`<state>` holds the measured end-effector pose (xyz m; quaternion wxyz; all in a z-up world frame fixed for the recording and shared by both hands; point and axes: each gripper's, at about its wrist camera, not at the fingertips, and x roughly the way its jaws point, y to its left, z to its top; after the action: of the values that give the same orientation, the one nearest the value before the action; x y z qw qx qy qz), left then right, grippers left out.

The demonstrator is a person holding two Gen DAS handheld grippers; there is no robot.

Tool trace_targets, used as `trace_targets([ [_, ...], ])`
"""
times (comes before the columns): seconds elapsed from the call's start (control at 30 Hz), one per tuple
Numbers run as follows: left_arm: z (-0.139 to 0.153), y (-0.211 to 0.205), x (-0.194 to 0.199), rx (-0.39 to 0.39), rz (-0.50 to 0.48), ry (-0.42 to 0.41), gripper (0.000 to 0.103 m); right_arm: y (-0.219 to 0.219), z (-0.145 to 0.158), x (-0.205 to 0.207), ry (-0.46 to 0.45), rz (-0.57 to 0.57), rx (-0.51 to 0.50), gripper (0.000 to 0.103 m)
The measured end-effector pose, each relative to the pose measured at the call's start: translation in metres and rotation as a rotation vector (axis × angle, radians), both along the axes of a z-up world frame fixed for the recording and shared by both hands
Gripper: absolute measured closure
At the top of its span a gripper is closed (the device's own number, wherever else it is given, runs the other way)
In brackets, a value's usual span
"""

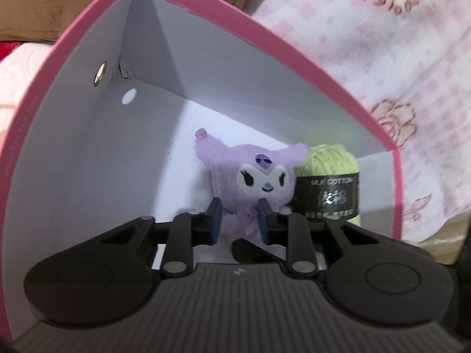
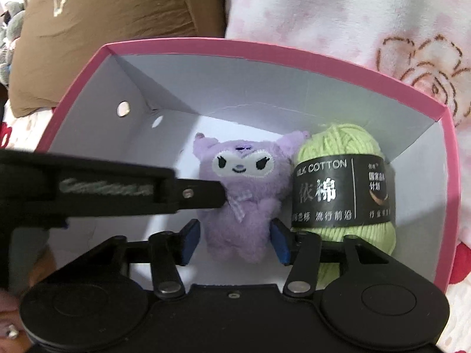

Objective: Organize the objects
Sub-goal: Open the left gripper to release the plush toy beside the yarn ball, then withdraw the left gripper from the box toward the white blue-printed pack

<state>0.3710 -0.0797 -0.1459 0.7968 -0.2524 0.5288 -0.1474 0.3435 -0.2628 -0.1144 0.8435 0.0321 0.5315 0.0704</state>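
A purple plush toy (image 1: 259, 173) stands upright inside a pink box with white inner walls (image 1: 73, 147), beside a light-green ball of yarn (image 1: 328, 161) with a black label. My left gripper (image 1: 240, 223) is shut on the plush's lower body, its blue pads pressing both sides. In the right wrist view the plush (image 2: 244, 182) and the yarn (image 2: 338, 144) stand side by side on the box (image 2: 294, 88) floor. The left gripper (image 2: 216, 197) reaches in from the left and meets the plush's side. My right gripper (image 2: 235, 242) is open, its pads on either side of the plush's legs.
The box rests on a pink floral blanket (image 2: 323, 6) that rises behind and to its right. A brown cushion (image 2: 103, 6) lies at the back left. The yarn sits close to the right gripper's right finger. Bare box floor lies left of the plush.
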Motion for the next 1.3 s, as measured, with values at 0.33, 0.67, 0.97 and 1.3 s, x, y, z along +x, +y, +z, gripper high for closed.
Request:
trace_targets([
  [0.33,0.005,-0.019,0.006,0.076,0.004,0.003,0.084,-0.004,0.003,-0.017,-0.075,0.003,-0.061,0.068],
  [0.67,0.013,-0.025,0.012,0.071,-0.045,-0.018,0.084,-0.024,0.011,-0.036,-0.142,-0.086,-0.026,0.068],
  [0.97,0.059,-0.012,-0.01,0.152,-0.135,-0.11,0.084,-0.019,0.044,-0.096,-0.253,-0.124,-0.013,0.064],
  [1.3,0.107,0.019,-0.08,0.195,-0.218,-0.183,0.08,0.016,0.077,-0.127,-0.294,-0.093,-0.027,0.052],
])
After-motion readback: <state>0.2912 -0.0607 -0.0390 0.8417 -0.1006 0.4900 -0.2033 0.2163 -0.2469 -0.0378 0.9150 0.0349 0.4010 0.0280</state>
